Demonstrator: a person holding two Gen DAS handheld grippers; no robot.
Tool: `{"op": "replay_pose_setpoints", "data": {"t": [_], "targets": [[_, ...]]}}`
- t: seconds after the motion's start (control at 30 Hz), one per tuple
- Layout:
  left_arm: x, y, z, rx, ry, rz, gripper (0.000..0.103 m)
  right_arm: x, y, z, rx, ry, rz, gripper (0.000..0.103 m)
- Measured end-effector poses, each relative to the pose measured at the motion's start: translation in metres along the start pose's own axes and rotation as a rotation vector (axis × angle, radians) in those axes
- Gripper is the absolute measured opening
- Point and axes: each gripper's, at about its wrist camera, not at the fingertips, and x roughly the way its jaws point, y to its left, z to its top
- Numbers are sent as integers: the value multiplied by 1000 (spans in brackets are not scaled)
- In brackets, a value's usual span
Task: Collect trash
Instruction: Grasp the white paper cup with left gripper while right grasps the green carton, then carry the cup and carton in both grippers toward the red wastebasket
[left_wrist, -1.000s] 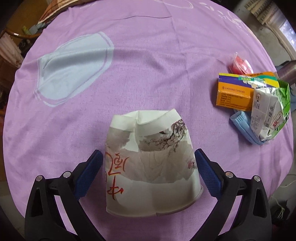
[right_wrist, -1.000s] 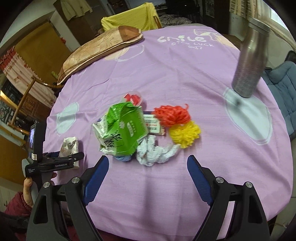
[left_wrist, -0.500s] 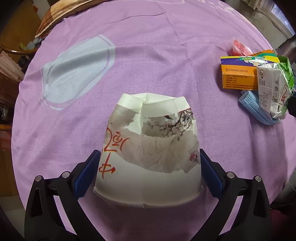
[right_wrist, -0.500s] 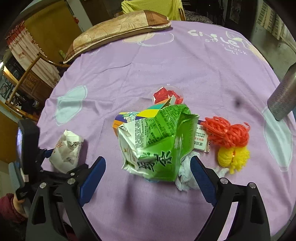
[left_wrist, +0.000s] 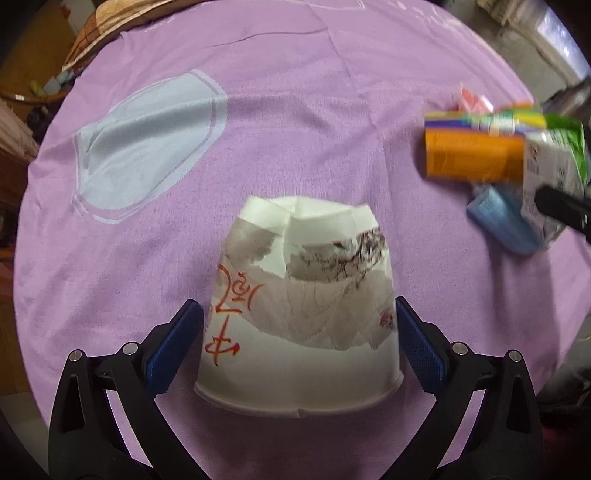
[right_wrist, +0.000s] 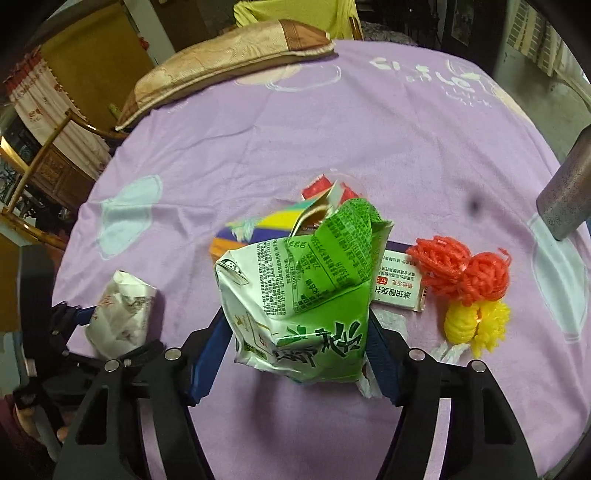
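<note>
While the left gripper stands spread around a crushed white paper cup with red brush-script, its blue pads just beside the cup's walls, the right gripper brackets a crumpled green carton printed with Chinese characters, whether gripping I cannot tell. Beyond the carton lie an orange box and red and yellow mesh; bare purple cloth stretches ahead.

Each wrist view looks forward and down along its own fingers, close over the purple tablecloth. Both share the crushed paper cup, lower center on the left, lower left on the right, and the green carton, right edge on the left.
</note>
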Motion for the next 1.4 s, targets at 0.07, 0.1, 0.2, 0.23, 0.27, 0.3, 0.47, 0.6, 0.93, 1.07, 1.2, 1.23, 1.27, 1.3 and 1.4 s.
{"op": "replay_pose_setpoints", "data": {"t": [0.07, 0.1, 0.2, 0.23, 0.27, 0.3, 0.47, 0.6, 0.93, 1.07, 1.2, 1.23, 1.27, 1.3, 1.4], "targets": [[-5, 9, 5, -42, -16, -33, 97, -11, 0, -2, -1, -23, 4, 68], [-7, 12, 6, -52, -24, -32, 97, -16, 0, -4, -2, -33, 8, 68], [-9, 15, 9, -61, -34, -19, 97, -29, -1, -6, -14, -55, -3, 68], [-9, 14, 9, -64, -34, -16, 96, -33, -3, -6, -17, -63, -8, 68], [-8, 13, 8, -65, -32, -13, 95, -36, -4, -7, -16, -70, -10, 68], [-7, 13, 8, -65, -31, -10, 93, -38, -5, -8, -14, -74, -10, 68], [-10, 2, 2, -56, -47, -1, 75, -49, -16, -12, 8, -93, -5, 68], [-30, -6, 7, -46, -116, -13, 75, -60, -24, -15, 12, -117, -7, 68], [-70, -62, 19, 48, -211, -65, 75, -99, -65, -34, 84, -194, -41, 68], [-75, -98, 24, 126, -228, -92, 75, -119, -90, -51, 145, -225, -72, 68], [-77, -139, 28, 216, -237, -126, 75, -138, -120, -74, 224, -253, -108, 68], [-77, -148, 28, 237, -239, -133, 75, -144, -129, -81, 251, -260, -119, 68], [-78, -160, 28, 262, -240, -142, 75, -149, -139, -89, 279, -266, -131, 68], [-78, -171, 28, 285, -241, -151, 75, -153, -146, -94, 299, -271, -139, 68], [-78, -202, 29, 351, -242, -175, 75, -168, -170, -115, 374, -286, -171, 68]]}}
